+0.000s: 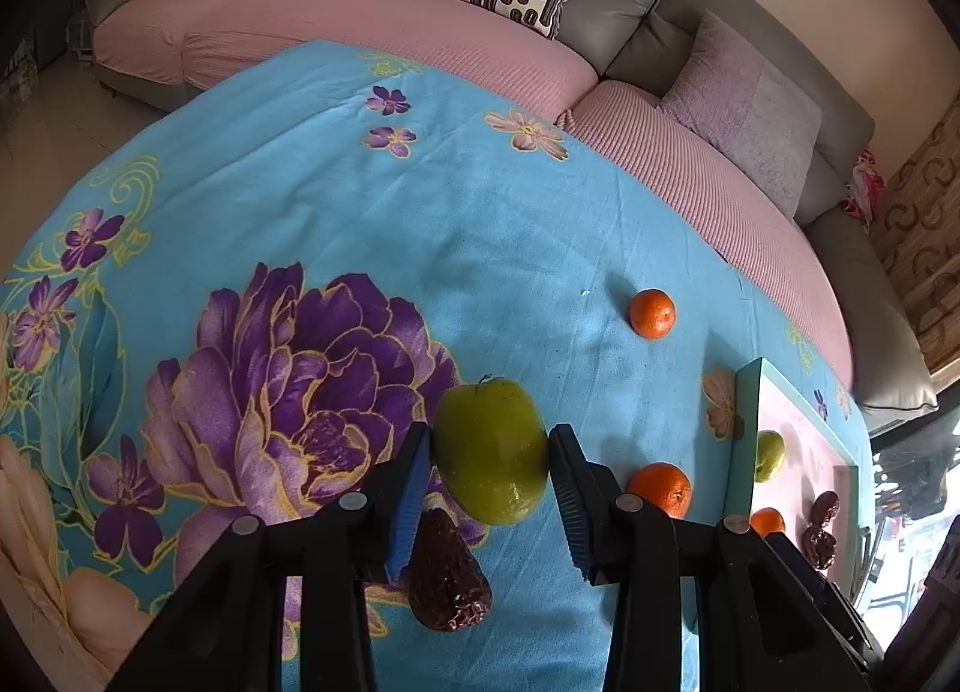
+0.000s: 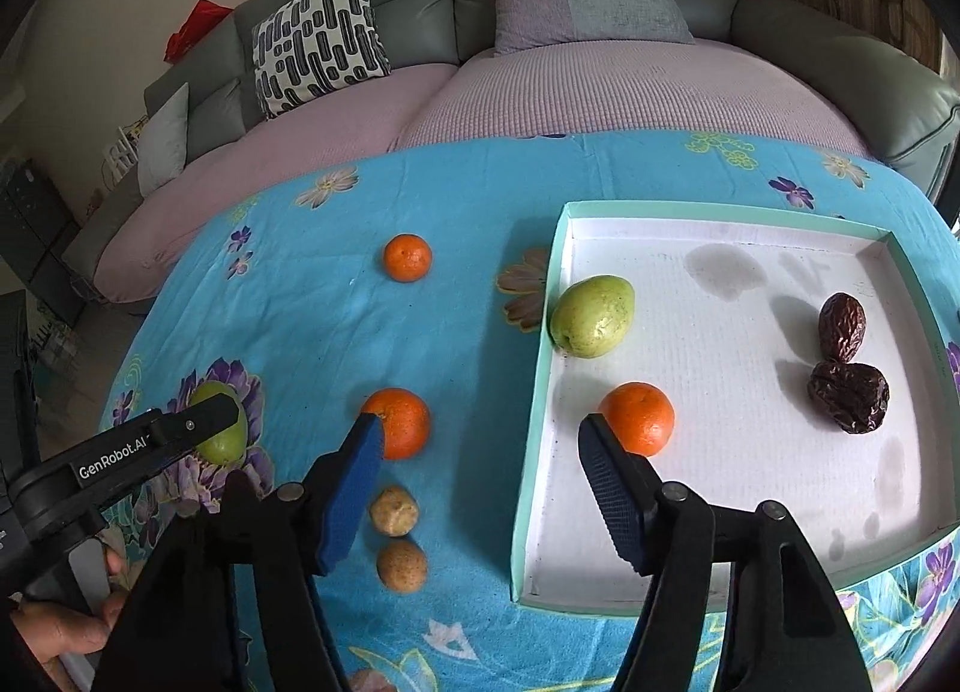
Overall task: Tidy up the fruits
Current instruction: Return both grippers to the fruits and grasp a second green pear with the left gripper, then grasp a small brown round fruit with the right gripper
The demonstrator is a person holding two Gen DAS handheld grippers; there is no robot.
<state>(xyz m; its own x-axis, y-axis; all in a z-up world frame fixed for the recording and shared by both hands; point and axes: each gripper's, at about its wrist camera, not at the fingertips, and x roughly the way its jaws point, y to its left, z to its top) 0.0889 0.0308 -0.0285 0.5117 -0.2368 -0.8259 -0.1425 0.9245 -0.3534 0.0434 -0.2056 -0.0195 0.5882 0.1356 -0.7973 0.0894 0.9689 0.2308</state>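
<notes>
My left gripper (image 1: pixel 490 434) is shut on a green fruit (image 1: pixel 489 452), which hangs a little above the blue flowered cloth (image 1: pixel 480 248). A dark date (image 1: pixel 447 578) lies below it. My right gripper (image 2: pixel 480 452) is open and straddles the left wall of the teal tray (image 2: pixel 540 392), with no fruit between its pads. Its left tip is beside an orange (image 2: pixel 399 431) on the cloth, its right tip beside an orange (image 2: pixel 639 416) in the tray. The tray also holds a green fruit (image 2: pixel 594 315) and two dates (image 2: pixel 843 326).
Another orange (image 2: pixel 408 257) lies farther back on the cloth. Two small brown fruits (image 2: pixel 394 510) sit near the right gripper's left finger. A person's hand (image 2: pixel 72 626) holds the left gripper at the lower left. A pink-covered sofa (image 2: pixel 600 92) with cushions runs behind the table.
</notes>
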